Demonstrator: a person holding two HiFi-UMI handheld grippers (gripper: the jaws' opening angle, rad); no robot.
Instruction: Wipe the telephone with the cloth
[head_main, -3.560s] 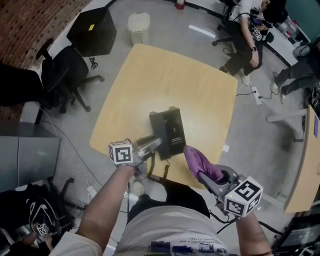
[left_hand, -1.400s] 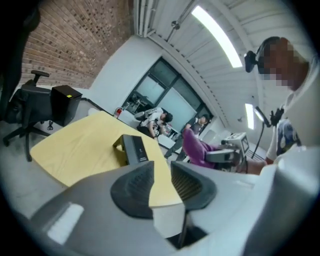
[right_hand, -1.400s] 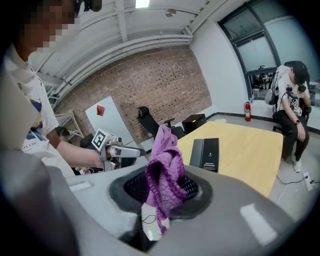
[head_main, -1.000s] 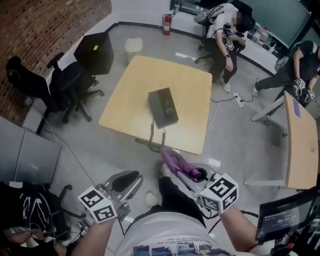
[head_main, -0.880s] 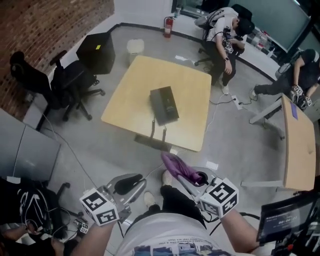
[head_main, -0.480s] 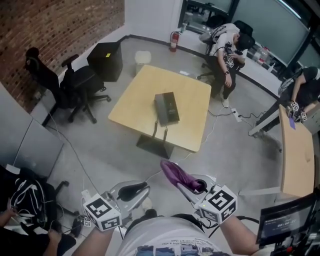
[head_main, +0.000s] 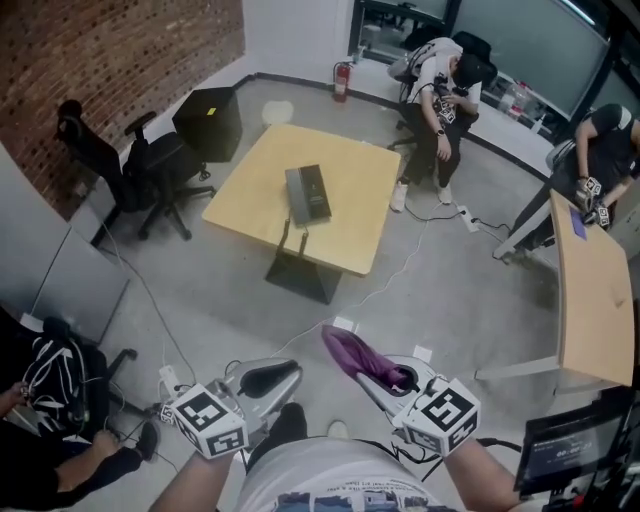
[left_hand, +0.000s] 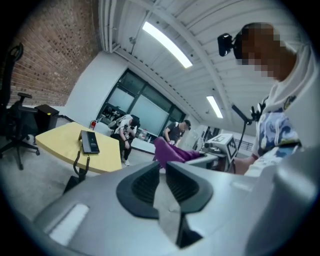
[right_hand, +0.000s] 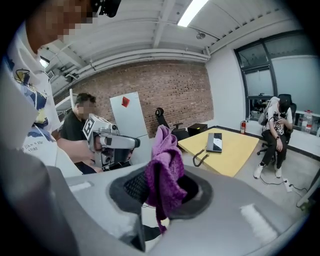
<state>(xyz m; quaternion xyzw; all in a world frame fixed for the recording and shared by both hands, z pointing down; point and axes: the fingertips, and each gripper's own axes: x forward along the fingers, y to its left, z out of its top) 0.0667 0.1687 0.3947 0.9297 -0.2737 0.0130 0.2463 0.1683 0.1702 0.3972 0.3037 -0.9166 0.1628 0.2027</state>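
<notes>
Plainly, the left gripper (head_main: 278, 376) hangs well short of the pale yellow square wooden table (head_main: 350, 175), its jaws closing on nothing, a narrow slit between them; the flat black desk telephone (head_main: 307, 194) lies near the table's middle; the right gripper (head_main: 398, 380), likewise far from the table, is clamped on the crumpled purple cloth (head_main: 350, 352); wiping well means stepping up to the table first, gripping the cloth firmly, and steadying the telephone with the left.

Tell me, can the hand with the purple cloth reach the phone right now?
Probably not. The right gripper holds the cloth by the person's body; the telephone lies on the table far across the floor.
</notes>
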